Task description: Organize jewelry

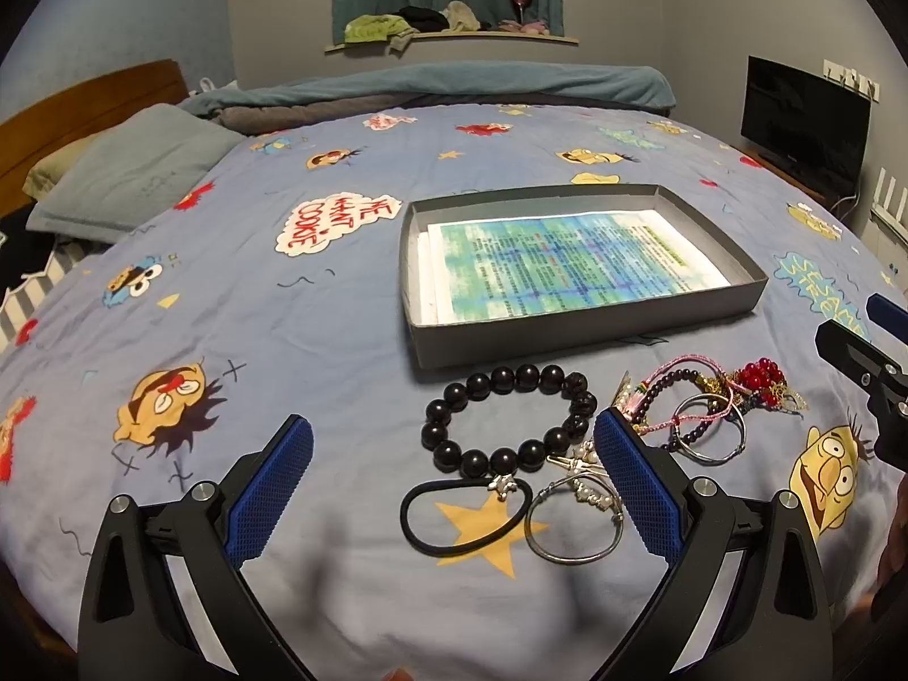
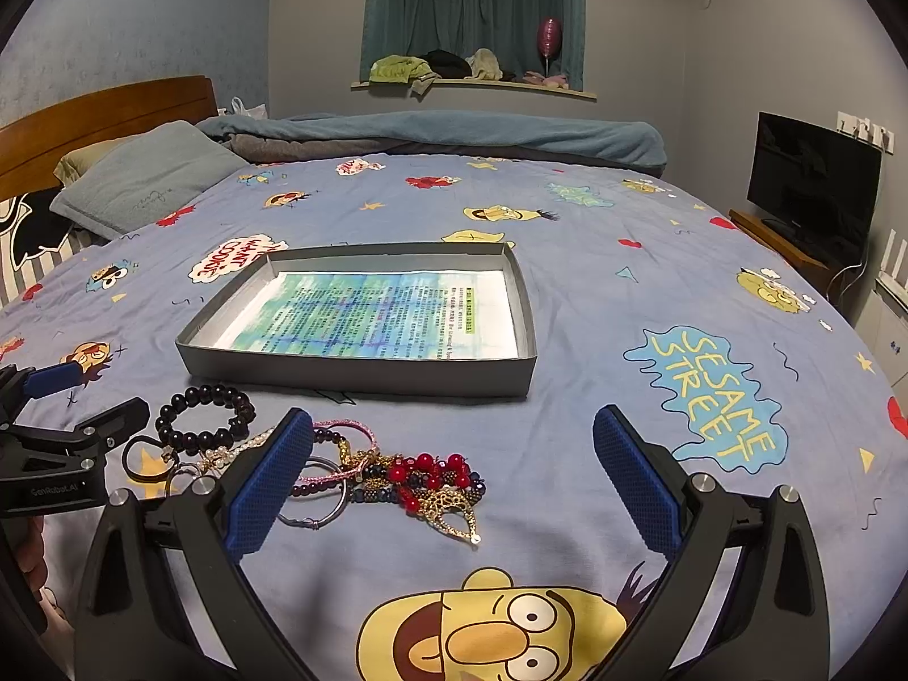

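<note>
A pile of jewelry lies on the bedspread in front of a shallow grey box (image 1: 590,329) (image 2: 357,374) lined with a printed sheet. Left wrist view: a dark bead bracelet (image 1: 508,425), a black hair tie (image 1: 465,519) with a small charm, silver bangles (image 1: 573,522), pink cords and red beads (image 1: 757,377). My left gripper (image 1: 454,448) hovers open over the bead bracelet and hair tie, holding nothing. My right gripper (image 2: 454,442) is open above the red bead and gold piece (image 2: 437,482); its left finger hides part of the cords. The bead bracelet (image 2: 204,417) lies further left.
The bed is covered by a blue cartoon-print spread (image 2: 624,295). Pillows (image 1: 130,170) and a wooden headboard stand at the left, a rolled blanket (image 2: 442,133) at the far edge. A dark monitor (image 2: 811,181) sits on a stand to the right.
</note>
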A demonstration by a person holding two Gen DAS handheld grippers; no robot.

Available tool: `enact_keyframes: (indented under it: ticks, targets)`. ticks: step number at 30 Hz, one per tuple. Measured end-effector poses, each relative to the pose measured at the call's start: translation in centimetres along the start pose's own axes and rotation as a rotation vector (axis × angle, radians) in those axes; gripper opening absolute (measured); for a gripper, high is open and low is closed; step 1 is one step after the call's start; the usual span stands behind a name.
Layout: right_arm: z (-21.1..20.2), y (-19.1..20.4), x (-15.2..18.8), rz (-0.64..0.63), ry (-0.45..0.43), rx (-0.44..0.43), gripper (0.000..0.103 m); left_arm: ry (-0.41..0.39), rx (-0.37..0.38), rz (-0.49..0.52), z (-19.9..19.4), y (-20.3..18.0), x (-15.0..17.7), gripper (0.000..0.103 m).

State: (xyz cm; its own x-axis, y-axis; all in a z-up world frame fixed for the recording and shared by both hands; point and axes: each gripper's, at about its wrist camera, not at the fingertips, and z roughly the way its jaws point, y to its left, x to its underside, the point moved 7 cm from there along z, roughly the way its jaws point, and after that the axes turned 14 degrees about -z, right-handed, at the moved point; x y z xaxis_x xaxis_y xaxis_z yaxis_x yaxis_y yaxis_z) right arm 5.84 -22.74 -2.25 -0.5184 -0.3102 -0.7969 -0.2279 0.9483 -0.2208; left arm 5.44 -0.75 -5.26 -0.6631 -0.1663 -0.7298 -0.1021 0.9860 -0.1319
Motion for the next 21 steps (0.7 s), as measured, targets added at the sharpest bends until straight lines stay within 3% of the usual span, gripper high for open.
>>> enact_keyframes:
  ticks: [21]
  targets:
    - [0.14, 0.27, 0.01, -0.004, 0.004, -0.002, 0.098, 0.005, 0.0, 0.0, 0.14, -0.13, 0.16, 0.099]
